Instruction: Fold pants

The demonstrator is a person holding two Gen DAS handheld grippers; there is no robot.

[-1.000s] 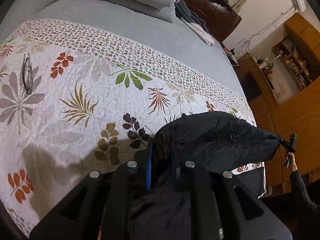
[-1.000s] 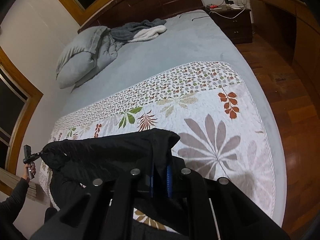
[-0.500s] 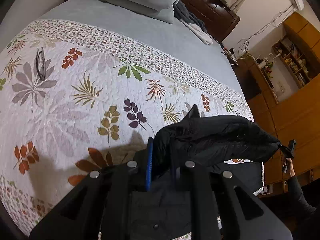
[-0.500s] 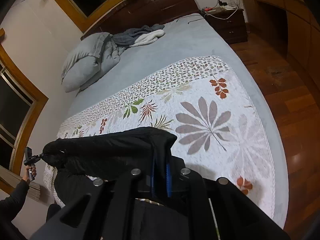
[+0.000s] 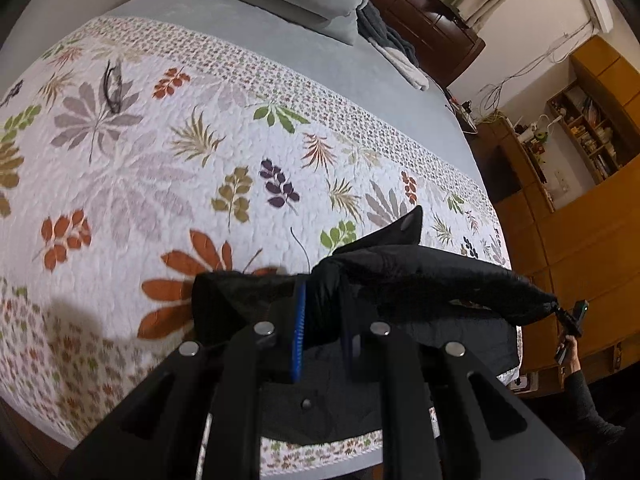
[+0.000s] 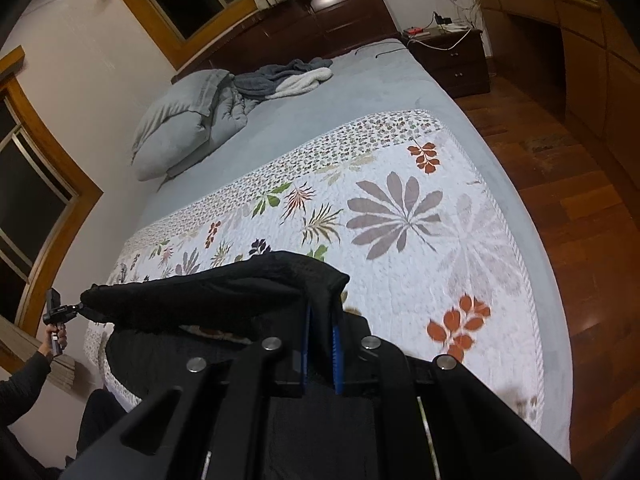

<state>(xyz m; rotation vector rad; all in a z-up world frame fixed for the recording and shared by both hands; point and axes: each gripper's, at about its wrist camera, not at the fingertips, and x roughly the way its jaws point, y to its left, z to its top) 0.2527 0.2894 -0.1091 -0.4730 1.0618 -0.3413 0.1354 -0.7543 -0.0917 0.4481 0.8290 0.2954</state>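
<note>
Black pants (image 5: 424, 280) hang stretched between my two grippers above the near edge of the floral quilt (image 5: 168, 184). My left gripper (image 5: 320, 304) is shut on one end of the held edge, its blue pads pinching the cloth. My right gripper (image 6: 320, 312) is shut on the other end of the pants (image 6: 224, 292). Each gripper shows in the other's view, small and far: the right one (image 5: 560, 312) and the left one (image 6: 76, 308). The lower part of the pants lies on the quilt (image 6: 400, 216) near the bed's foot.
Grey pillows (image 6: 180, 124) and a grey and white blanket (image 6: 288, 76) lie at the head of the bed. A pair of glasses (image 5: 112, 84) rests on the quilt. A nightstand (image 6: 452, 56), wooden cabinets (image 5: 580, 216) and wood floor (image 6: 592, 208) flank the bed.
Both grippers have moved back and down toward the foot of the bed, holding the pants. The held edge is lower, and more of the pants now lies on the quilt.
</note>
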